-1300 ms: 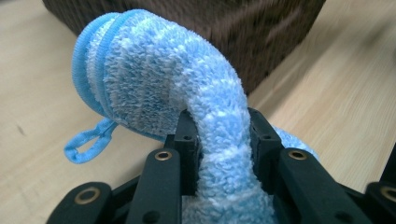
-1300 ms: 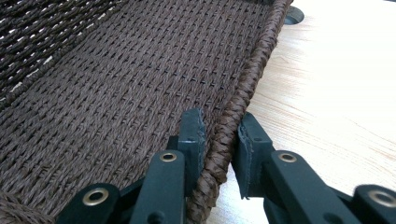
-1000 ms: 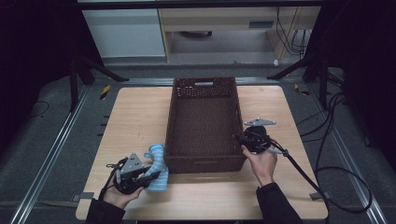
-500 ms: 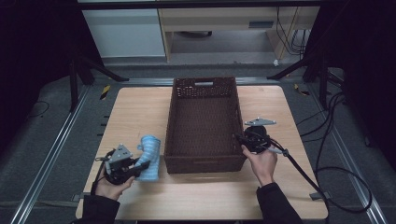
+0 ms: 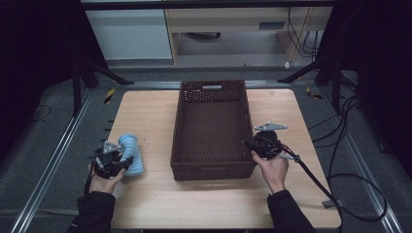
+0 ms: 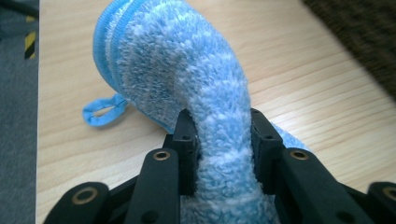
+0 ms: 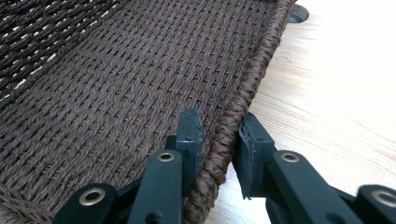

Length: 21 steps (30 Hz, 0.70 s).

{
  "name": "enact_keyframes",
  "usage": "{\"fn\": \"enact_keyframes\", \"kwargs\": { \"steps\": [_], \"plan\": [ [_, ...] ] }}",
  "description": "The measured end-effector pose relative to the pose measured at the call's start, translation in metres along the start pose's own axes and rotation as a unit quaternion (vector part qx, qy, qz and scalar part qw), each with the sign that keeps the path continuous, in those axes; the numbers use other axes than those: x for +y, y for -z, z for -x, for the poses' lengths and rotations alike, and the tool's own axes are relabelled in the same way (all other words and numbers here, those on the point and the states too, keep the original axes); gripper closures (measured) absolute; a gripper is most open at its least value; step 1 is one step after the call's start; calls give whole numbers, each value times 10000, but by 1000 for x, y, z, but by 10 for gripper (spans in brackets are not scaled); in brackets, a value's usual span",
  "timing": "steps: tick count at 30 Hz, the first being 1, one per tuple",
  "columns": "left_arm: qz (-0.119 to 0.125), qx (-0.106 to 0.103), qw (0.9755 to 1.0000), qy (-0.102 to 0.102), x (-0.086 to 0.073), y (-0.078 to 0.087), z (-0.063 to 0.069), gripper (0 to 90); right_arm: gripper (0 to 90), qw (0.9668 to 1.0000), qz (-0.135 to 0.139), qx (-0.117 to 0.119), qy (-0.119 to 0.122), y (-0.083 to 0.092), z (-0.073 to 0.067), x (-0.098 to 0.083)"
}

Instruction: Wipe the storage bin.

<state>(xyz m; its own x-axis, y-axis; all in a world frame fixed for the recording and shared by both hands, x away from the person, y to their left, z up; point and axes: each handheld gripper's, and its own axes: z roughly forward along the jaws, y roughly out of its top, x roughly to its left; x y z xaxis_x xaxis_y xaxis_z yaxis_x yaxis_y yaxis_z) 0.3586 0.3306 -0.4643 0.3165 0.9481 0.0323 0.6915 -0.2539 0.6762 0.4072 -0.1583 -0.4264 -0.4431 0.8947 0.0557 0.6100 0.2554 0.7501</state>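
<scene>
A fluffy light-blue microfibre cloth (image 6: 205, 107), with a blue hanging loop (image 6: 100, 111) at its edge, lies bunched on the near left part of the wooden table (image 5: 145, 116), well apart from the basket's left wall. The left gripper (image 5: 111, 160) has a fold of the cloth between its black fingers (image 6: 187, 140), which press into the pile on both sides; its jaws have just been opening a little, yet the cloth is pinched between them. To the right, in the middle of the table, stands a dark brown woven basket (image 5: 212, 97), rectangular, with a slot handle in its far end wall. The right gripper (image 5: 252, 145) straddles the basket's right rim near its front corner, one finger (image 7: 191, 135) inside against the weave and the other outside over the table, clenched on the braided rim. The tabletop is pale wood with rounded corners, set on a grey floor between metal rails (image 5: 53, 165). Black cables (image 5: 350, 160) trail across the floor at the right. Beyond the table stand a white cabinet (image 5: 128, 34) and a light wooden shelf unit (image 5: 228, 24), and the surrounding room is dark.
</scene>
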Motion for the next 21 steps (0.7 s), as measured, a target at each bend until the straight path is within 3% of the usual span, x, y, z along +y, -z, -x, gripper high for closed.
{"fn": "enact_keyframes", "kwargs": {
  "steps": [4,8,17,21],
  "plan": [
    [-4,104,9999,-45,-2,-3,-1,643,730,10000,-3,0,-1,0,0,0],
    [5,215,9998,-56,-3,-3,0,533,704,10000,-4,-8,19,0,0,0],
    [562,187,9981,185,4,19,-2,420,552,9998,183,-87,43,4,4,3],
    [738,28,9970,218,12,25,2,399,525,9996,253,-136,58,7,8,5]
  ]
}}
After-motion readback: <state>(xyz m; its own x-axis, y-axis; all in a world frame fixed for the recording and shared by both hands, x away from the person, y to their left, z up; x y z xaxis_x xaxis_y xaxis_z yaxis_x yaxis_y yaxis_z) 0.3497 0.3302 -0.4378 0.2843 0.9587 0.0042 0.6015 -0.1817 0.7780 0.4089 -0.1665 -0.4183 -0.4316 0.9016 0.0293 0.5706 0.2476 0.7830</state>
